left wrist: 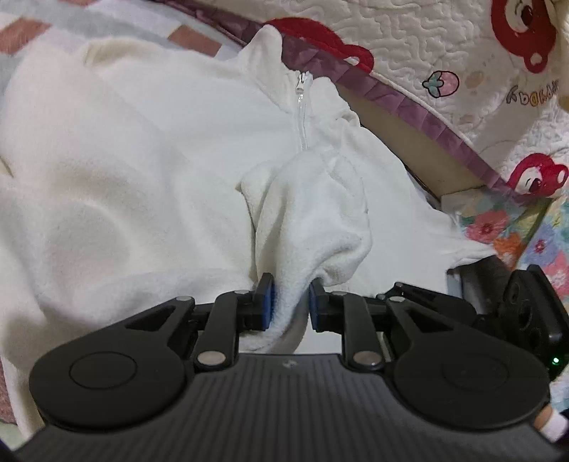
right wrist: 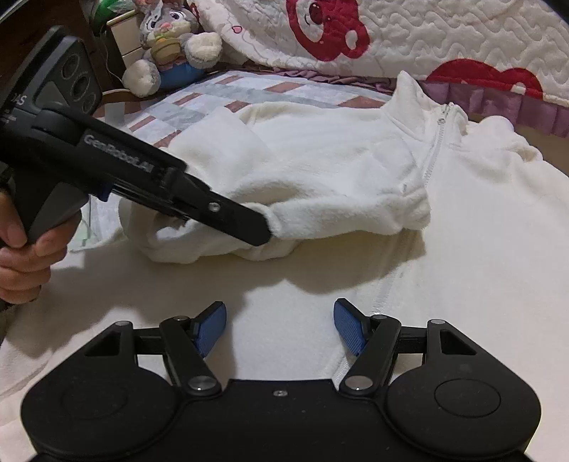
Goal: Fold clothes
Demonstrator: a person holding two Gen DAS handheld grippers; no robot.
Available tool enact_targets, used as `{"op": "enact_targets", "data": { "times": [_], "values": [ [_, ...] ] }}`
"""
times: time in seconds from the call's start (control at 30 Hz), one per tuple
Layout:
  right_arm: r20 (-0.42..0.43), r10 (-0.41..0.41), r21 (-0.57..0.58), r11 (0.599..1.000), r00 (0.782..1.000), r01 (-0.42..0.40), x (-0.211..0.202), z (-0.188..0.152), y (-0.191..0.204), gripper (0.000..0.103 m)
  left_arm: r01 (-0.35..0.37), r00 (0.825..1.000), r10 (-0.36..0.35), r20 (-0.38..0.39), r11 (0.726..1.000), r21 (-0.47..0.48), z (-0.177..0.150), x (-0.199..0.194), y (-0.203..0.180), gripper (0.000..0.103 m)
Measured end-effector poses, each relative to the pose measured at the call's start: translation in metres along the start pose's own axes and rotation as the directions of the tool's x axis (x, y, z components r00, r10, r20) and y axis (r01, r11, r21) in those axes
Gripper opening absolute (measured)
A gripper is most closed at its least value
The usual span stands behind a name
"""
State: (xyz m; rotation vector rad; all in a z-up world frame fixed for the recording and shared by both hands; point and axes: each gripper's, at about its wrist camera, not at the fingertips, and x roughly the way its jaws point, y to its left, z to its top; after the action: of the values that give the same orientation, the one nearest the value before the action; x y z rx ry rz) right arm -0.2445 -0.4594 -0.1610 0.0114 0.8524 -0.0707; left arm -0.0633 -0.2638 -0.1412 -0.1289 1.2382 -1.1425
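Note:
A white fleece jacket (left wrist: 142, 160) with a half zipper (left wrist: 302, 113) lies spread on the bed. My left gripper (left wrist: 291, 302) is shut on a bunched fold of the jacket's sleeve (left wrist: 313, 227), lifted over the body. In the right wrist view the same left gripper (right wrist: 263, 227) comes in from the left, held by a hand (right wrist: 21, 256), pinching the sleeve (right wrist: 320, 209) across the jacket (right wrist: 480, 248). My right gripper (right wrist: 280, 328) hovers open just above the jacket's lower part, nothing between its blue pads (right wrist: 211, 328).
A quilted white blanket with red bear prints (right wrist: 426, 32) lies along the far edge. A plush toy (right wrist: 170, 42) sits at the back left. A checked bedsheet (right wrist: 213, 99) shows behind the jacket. A floral cloth (left wrist: 515, 231) is at the right.

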Motion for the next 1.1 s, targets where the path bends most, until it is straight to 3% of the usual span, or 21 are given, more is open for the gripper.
{"op": "enact_targets", "data": {
  "times": [0.07, 0.1, 0.13, 0.17, 0.27, 0.33, 0.37, 0.43, 0.47, 0.5, 0.53, 0.57, 0.7, 0.73, 0.77, 0.83, 0.9, 1.0, 1.07, 1.1],
  "values": [
    [0.007, -0.086, -0.035, 0.996, 0.996, 0.086, -0.004, 0.001, -0.003, 0.070, 0.027, 0.999, -0.027, -0.041, 1.000, 0.010, 0.001, -0.006, 0.001, 0.032],
    [0.011, -0.128, -0.052, 0.990, 0.992, 0.129, -0.006, 0.001, -0.005, 0.070, 0.074, 0.995, -0.074, -0.063, 0.997, 0.002, 0.001, -0.013, 0.001, 0.040],
    [0.016, -0.170, -0.069, 0.983, 0.985, 0.171, -0.008, 0.002, -0.007, 0.070, 0.121, 0.989, -0.121, -0.084, 0.993, -0.007, 0.000, -0.020, 0.001, 0.061],
    [0.018, -0.189, -0.033, 0.981, 0.982, 0.189, -0.011, 0.003, -0.016, 0.069, 0.164, 0.982, -0.165, -0.087, 0.986, -0.018, 0.001, -0.030, 0.003, 0.067],
    [0.019, -0.179, 0.193, 0.966, 0.984, 0.172, -0.024, 0.011, -0.058, 0.070, 0.262, 0.965, -0.262, 0.005, 0.965, -0.034, 0.009, -0.069, 0.020, 0.068],
    [0.034, -0.065, 0.402, 0.915, 0.997, 0.045, -0.028, 0.014, -0.084, 0.071, 0.157, 0.984, -0.157, 0.083, 0.988, 0.011, 0.015, -0.084, 0.028, 0.068],
    [0.050, 0.027, 0.511, 0.858, 0.998, -0.049, -0.027, 0.013, -0.095, 0.071, 0.074, 0.990, -0.077, 0.120, 0.997, 0.029, 0.018, -0.088, 0.032, 0.067],
    [0.118, 0.183, 0.672, 0.709, 0.976, -0.214, -0.016, 0.005, -0.105, 0.072, -0.086, 0.984, 0.076, 0.162, 0.995, 0.055, 0.020, -0.085, 0.041, 0.067],
    [0.134, 0.211, 0.706, 0.665, 0.968, -0.243, -0.010, 0.002, -0.104, 0.072, -0.153, 0.975, 0.139, 0.176, 0.986, 0.065, 0.021, -0.082, 0.045, 0.066],
    [0.133, 0.214, 0.721, 0.649, 0.968, -0.243, -0.004, 0.000, -0.100, 0.072, -0.219, 0.961, 0.202, 0.191, 0.973, 0.074, 0.022, -0.080, 0.050, 0.066],
    [0.132, 0.218, 0.735, 0.633, 0.967, -0.243, 0.002, -0.002, -0.096, 0.072, -0.259, 0.949, 0.241, 0.201, 0.963, 0.069, 0.023, -0.077, 0.056, 0.065],
    [0.131, 0.221, 0.749, 0.617, 0.966, -0.243, 0.008, -0.005, -0.093, 0.072, -0.255, 0.949, 0.242, 0.203, 0.966, 0.042, 0.025, -0.075, 0.063, 0.065],
    [0.122, 0.162, 0.694, 0.692, 0.979, -0.200, 0.029, 0.005, -0.081, 0.073, -0.235, 0.940, 0.235, 0.248, 0.972, -0.027, 0.032, -0.073, 0.073, 0.065],
    [0.134, 0.160, 0.673, 0.710, 0.978, -0.208, 0.032, 0.010, -0.079, 0.056, -0.239, 0.935, 0.239, 0.261, 0.970, -0.031, 0.033, -0.074, 0.071, 0.065],
    [0.143, 0.177, 0.631, 0.742, 0.974, -0.227, 0.034, 0.016, -0.076, 0.033, -0.241, 0.930, 0.241, 0.278, 0.970, -0.034, 0.033, -0.078, 0.071, 0.066],
    [0.154, 0.147, 0.532, 0.821, 0.977, -0.207, 0.021, 0.036, -0.069, 0.021, -0.240, 0.918, 0.240, 0.315, 0.970, -0.038, 0.034, -0.088, 0.073, 0.066],
    [0.242, 0.091, 0.480, 0.854, 0.966, -0.200, -0.010, 0.052, -0.070, 0.017, -0.236, 0.909, 0.239, 0.341, 0.970, -0.053, 0.037, -0.093, 0.075, 0.066],
    [0.338, -0.108, 0.395, 0.918, 0.935, -0.036, -0.068, 0.062, -0.066, 0.017, -0.231, 0.908, 0.239, 0.344, 0.971, -0.065, 0.038, -0.095, 0.078, 0.067],
    [0.299, -0.313, 0.291, 0.930, 0.902, 0.226, -0.087, 0.061, -0.052, 0.017, -0.317, 0.899, 0.311, 0.309, 0.948, -0.034, 0.036, -0.085, 0.078, 0.068],
    [0.255, -0.365, 0.280, 0.914, 0.895, 0.293, -0.087, 0.055, -0.051, 0.018, -0.368, 0.889, 0.356, 0.288, 0.930, -0.013, 0.034, -0.078, 0.078, 0.068]
  ]
}}
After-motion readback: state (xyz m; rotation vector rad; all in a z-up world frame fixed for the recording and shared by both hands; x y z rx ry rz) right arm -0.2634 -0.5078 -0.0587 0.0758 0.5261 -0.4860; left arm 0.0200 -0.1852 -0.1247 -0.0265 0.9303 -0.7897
